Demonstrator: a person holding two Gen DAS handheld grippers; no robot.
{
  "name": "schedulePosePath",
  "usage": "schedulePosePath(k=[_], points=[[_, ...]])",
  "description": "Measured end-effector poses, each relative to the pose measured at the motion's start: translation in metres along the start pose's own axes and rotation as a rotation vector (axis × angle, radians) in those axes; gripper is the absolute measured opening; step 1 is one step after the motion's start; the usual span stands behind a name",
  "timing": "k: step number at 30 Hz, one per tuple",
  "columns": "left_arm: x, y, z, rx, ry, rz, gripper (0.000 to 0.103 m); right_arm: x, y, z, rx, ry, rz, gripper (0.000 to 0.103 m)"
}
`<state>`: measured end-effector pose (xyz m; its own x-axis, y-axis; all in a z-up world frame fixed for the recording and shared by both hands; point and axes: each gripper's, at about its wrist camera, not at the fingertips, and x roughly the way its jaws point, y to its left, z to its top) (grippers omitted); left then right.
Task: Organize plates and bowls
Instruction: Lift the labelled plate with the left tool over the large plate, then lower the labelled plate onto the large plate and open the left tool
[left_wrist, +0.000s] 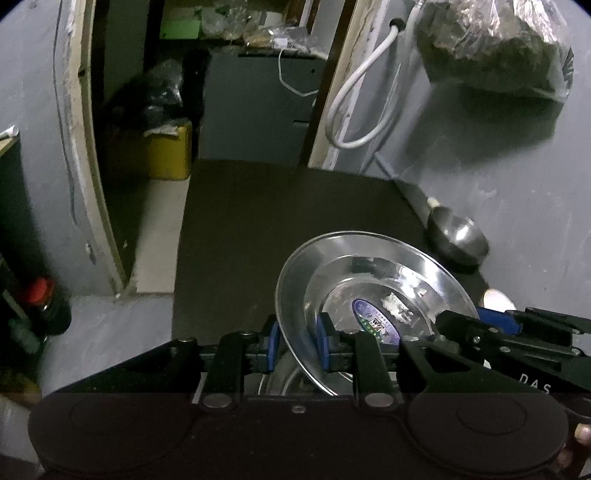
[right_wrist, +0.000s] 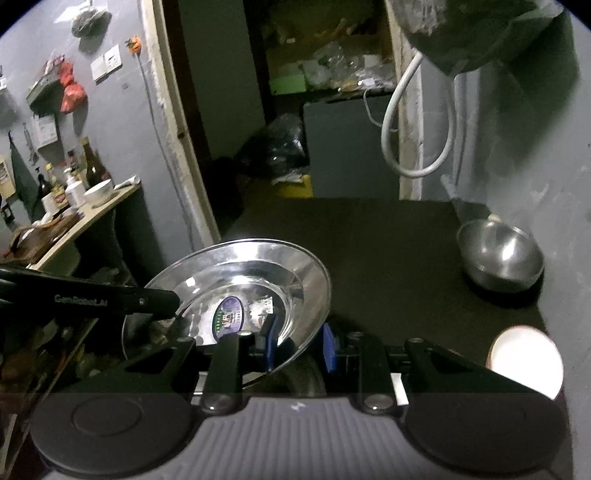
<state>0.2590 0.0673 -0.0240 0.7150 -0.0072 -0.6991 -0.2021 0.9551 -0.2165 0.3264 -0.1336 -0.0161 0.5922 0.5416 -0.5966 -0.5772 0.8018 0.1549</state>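
We see dark mat (left_wrist: 277, 229) on tabletop, grey walls, doorway behind, steel plate (left_wrist: 373, 273) tilted over mat, L gripper (left_wrist: 297, 339) fingers clamped on its near-left rim, R gripper (right_wrist: 301, 345) clamped on right rim, steel bowl (right_wrist: 500, 254) far right by wall, plate sticker text unreadable, pale round obj (right_wrist: 524, 362) blown out.

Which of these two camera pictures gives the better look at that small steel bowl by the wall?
The right wrist view. There the steel bowl sits unobstructed on the dark table, its rim and hollow interior plain. In the left wrist view the same bowl is smaller and blurrier, just behind the held plate.
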Motion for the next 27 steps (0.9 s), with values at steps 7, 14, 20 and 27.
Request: schedulePosePath(k=[7,14,20,27], points=[[-0.008,0.009,-0.027,0.024,0.061,0.021,0.025,-0.004,0.011,-0.022,0.005,0.057,0.029,0.028],[-0.008,0.010,-0.044,0.071,0.103,0.053,0.027,-0.008,0.018,-0.040,0.013,0.106,0.052,0.029],[-0.004,0.004,-0.047,0.106,0.122,0.070,0.028,-0.007,0.017,-0.046,0.023,0.131,0.054,0.029],[0.004,-0.006,-0.047,0.147,0.139,0.078,0.029,-0.007,0.014,-0.048,0.037,0.147,0.042,0.029]])
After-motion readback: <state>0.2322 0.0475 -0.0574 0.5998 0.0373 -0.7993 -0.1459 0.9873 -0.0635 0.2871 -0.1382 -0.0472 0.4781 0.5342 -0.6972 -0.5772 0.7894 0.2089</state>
